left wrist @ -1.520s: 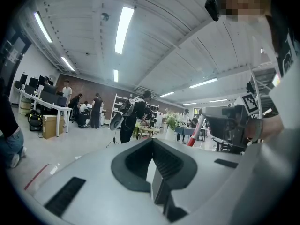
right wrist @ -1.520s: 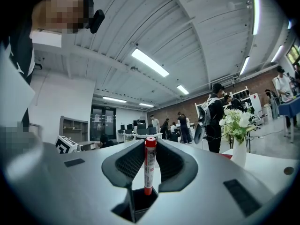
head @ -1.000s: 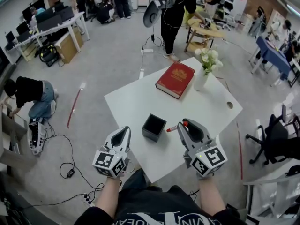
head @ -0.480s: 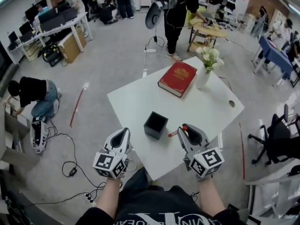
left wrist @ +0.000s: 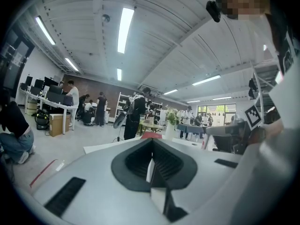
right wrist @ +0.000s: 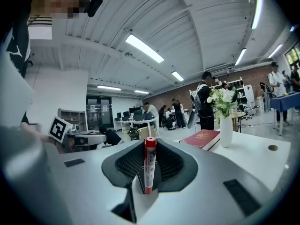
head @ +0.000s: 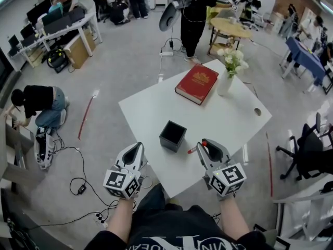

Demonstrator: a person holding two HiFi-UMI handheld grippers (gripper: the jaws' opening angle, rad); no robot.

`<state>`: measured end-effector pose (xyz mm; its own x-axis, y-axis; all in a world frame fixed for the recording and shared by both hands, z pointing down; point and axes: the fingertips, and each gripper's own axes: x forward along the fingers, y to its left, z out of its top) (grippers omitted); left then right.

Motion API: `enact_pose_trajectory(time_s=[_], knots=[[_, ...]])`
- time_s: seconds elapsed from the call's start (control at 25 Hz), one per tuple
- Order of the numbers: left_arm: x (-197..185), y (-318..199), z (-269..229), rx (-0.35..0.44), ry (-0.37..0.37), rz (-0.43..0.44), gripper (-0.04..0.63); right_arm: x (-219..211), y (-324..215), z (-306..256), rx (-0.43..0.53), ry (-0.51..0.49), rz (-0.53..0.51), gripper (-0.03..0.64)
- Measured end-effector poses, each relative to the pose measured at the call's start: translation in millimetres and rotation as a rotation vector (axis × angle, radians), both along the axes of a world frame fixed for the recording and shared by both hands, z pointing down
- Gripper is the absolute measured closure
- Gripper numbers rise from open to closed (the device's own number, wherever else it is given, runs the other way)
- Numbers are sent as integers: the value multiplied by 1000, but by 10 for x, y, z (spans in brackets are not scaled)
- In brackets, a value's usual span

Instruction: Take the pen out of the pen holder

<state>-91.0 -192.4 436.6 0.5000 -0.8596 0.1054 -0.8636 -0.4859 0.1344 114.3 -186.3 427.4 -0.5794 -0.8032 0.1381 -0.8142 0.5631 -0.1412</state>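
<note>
The person stands at the near corner of a white bench (head: 151, 113) with a gripper in each hand. The right gripper (head: 204, 145) is clamped on the pen (right wrist: 149, 165), a red one with a red cap and a pale printed label. In the right gripper view it stands upright between the two dark ribbed pads, its cap poking above them. From the head view the pen is clear of the pen holder (head: 172, 136), a black square box that sits open-topped on the bench. The pen is held just to the right of the box, with its free end slanting towards the box without touching it. Whether the pen's lower end touches the bench top I cannot tell. The left gripper (head: 137, 147) hangs beside the bench's near-left edge, apart from the holder, its jaws drawn together with nothing between them. Further back on the bench lies a red book (head: 196, 85). Beside the book stands a white vase (head: 223, 86) of white flowers (head: 232, 61), well apart from the holder. A small round hole (head: 257, 111) shows near the bench's right corner.
</note>
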Motion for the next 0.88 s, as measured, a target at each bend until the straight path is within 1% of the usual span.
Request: enact_pose_trajectory(time_s=[0.32,0.88], knots=[[15,48,55,-12,2,-2,594,15,41,110,-19,25,-3,534],[-7,70,16,-5,5,-11,594,6,66,164,-28,44,-11,534]])
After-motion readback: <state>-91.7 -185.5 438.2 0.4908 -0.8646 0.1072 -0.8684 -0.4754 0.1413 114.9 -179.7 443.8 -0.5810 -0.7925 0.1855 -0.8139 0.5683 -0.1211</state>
